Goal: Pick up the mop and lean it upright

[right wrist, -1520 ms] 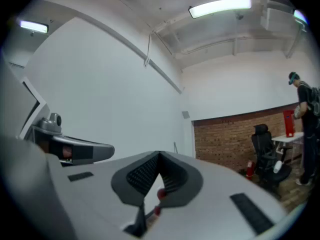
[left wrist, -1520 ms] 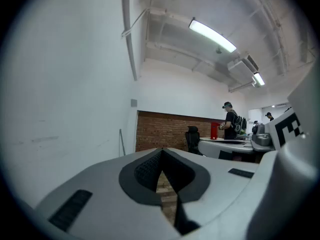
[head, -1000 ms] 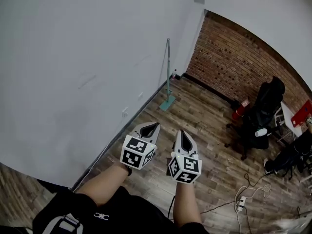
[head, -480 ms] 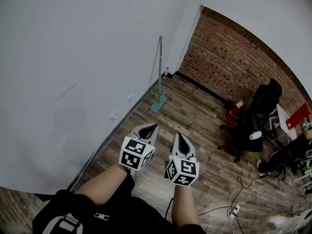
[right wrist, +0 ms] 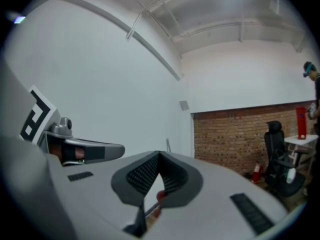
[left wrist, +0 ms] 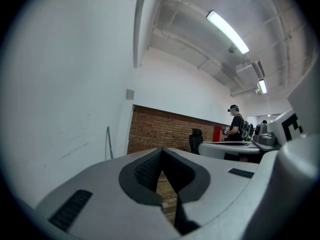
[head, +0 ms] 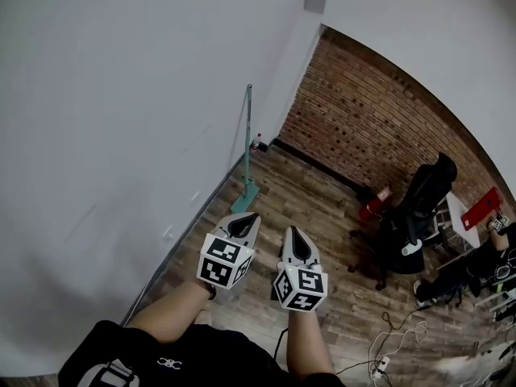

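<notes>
Leaning upright against the far white wall [head: 121, 95], the mop [head: 245, 195] stands well apart from the left hand-held gripper [head: 247, 218] and the right hand-held gripper [head: 295, 232], both closed.

No legible text found anywhere, black-and-white square markers seen on the cubes of the left gripper [head: 244, 218] and right gripper [head: 295, 232], patterns only, small white emblem on the black shirt [head: 201, 359], too small to be read

Plank floor [head: 310, 210] under mop [head: 245, 193] beside wall [head: 121, 119], black office chair [head: 415, 212], red extinguisher [head: 372, 208], power strip [head: 376, 368]
</notes>
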A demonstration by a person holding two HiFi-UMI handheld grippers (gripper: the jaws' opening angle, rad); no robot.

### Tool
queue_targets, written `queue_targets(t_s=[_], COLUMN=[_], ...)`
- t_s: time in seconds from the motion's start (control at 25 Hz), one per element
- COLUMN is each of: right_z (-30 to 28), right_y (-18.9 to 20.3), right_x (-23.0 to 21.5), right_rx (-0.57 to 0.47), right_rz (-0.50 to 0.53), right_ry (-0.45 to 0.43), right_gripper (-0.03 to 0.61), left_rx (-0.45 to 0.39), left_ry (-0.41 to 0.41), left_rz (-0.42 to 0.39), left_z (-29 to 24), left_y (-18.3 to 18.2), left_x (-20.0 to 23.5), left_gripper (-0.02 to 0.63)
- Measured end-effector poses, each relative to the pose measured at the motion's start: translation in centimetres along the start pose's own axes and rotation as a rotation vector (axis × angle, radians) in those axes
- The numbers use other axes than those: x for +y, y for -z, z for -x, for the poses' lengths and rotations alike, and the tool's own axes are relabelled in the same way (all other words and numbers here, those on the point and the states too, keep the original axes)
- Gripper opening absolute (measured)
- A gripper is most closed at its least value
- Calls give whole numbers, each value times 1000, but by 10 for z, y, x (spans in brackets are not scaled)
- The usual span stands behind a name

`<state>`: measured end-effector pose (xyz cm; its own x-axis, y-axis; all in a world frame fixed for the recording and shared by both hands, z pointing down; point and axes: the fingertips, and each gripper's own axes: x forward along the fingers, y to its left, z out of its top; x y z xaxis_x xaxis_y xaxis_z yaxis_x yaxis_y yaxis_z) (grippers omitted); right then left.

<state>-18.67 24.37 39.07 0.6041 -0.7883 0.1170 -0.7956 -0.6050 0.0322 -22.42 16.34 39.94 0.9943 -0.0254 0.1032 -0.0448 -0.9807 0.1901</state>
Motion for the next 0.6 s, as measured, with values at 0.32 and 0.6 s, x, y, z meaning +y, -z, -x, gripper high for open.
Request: queue_targets(t_s=[0.32,0.6], right_z=[-79,-144], right_y=[7,6], right_x=[-5,-22], right_rx=[15,20], right_rz=[-19,-86], right_ry=[19,0], right_gripper=[14,14], left_rx=[35,37], left_ry=[13,2], left_rz=[-1,-4], left_z=[-52,-96], left_y=[-1,-11], left_x=[61,99], left_gripper=[-5,-5])
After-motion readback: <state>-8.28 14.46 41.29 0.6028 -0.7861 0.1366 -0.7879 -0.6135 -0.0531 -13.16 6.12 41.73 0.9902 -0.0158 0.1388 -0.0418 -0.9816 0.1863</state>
